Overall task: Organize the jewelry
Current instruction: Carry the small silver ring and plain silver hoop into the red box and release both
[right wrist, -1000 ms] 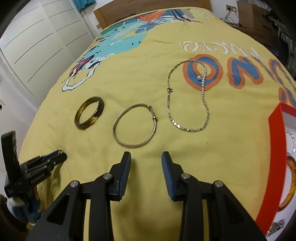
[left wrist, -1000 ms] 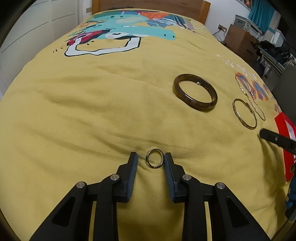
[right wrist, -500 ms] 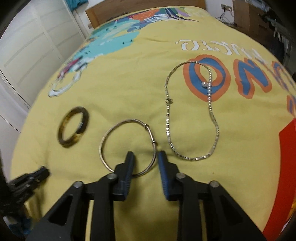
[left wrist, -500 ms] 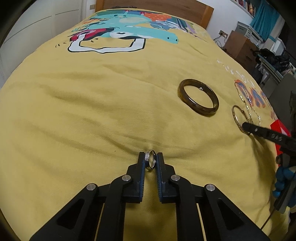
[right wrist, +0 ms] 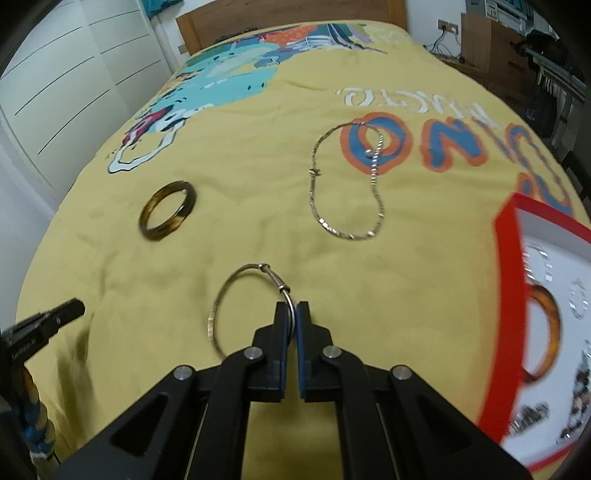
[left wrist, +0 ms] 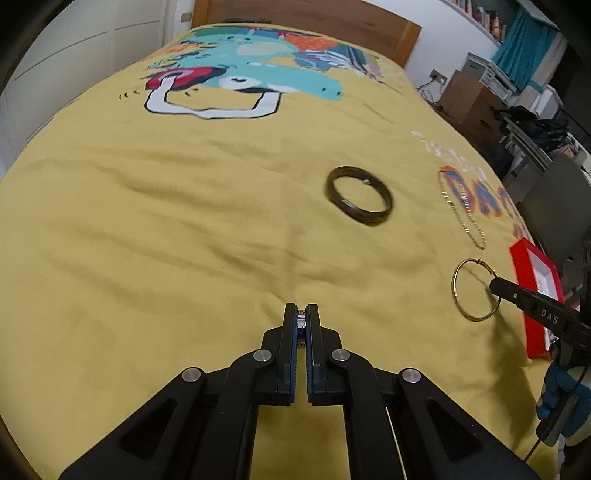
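My left gripper is shut on a small silver ring, held edge-on just above the yellow bedspread. My right gripper is shut on the thin gold wire bangle and holds it lifted; it also shows in the left wrist view. A brown tortoiseshell bangle and a silver chain lie on the bed. A red jewelry box with a white inside sits at the right and holds an amber bangle and small pieces.
The yellow bedspread has a cartoon print; a wooden headboard is at the far end. White wardrobe doors stand to the left. A cardboard box and clutter lie beyond the bed's right side.
My left gripper closed on the silver ring and lifted it. My right gripper moved forward, closed on the gold wire bangle and raised it off the bed.
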The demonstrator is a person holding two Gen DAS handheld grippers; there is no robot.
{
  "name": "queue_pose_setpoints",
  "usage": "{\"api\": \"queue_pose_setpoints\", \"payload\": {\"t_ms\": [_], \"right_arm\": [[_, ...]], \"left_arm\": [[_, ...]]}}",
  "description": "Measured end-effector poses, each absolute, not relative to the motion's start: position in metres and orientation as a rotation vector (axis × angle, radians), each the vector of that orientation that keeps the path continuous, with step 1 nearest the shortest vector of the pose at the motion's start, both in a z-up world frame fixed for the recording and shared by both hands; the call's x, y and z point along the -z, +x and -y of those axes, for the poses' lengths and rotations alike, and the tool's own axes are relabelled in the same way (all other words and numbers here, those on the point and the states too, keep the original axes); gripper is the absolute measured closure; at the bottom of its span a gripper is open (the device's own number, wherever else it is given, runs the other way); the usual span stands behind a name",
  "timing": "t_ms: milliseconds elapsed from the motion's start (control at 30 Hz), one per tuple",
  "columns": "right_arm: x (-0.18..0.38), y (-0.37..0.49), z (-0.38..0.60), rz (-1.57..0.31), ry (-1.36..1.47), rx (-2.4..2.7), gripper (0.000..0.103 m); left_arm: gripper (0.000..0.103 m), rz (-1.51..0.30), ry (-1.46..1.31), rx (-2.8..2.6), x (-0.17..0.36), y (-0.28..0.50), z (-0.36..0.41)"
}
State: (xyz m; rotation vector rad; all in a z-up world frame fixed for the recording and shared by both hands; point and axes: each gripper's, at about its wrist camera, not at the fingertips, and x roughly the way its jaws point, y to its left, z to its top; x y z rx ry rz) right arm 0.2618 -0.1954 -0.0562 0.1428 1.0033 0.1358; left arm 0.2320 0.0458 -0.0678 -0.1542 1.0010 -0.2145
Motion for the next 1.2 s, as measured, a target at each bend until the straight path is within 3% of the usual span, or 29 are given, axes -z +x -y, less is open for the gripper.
{"api": "queue_pose_setpoints", "payload": {"t_ms": [367, 733, 1200], "right_arm": [[0.002, 0.195, 0.241, -0.896, 0.161, -0.089, 0.1], [-0.039, 0.16, 0.324, -0.8, 0.19, 0.013, 0.1], [-0.012, 0.167, 0.418, -0.821, 0.266, 0.1, 0.1]], "left_arm": [[0.099, -0.959, -0.124, 0.281, 0.031, 0.192, -0.008], [0.099, -0.949, -0.077, 0.453, 0.003, 0.183, 0.088], [0.099, -0.987, 0.061, 0.708, 0.015, 0.201, 0.269]]}}
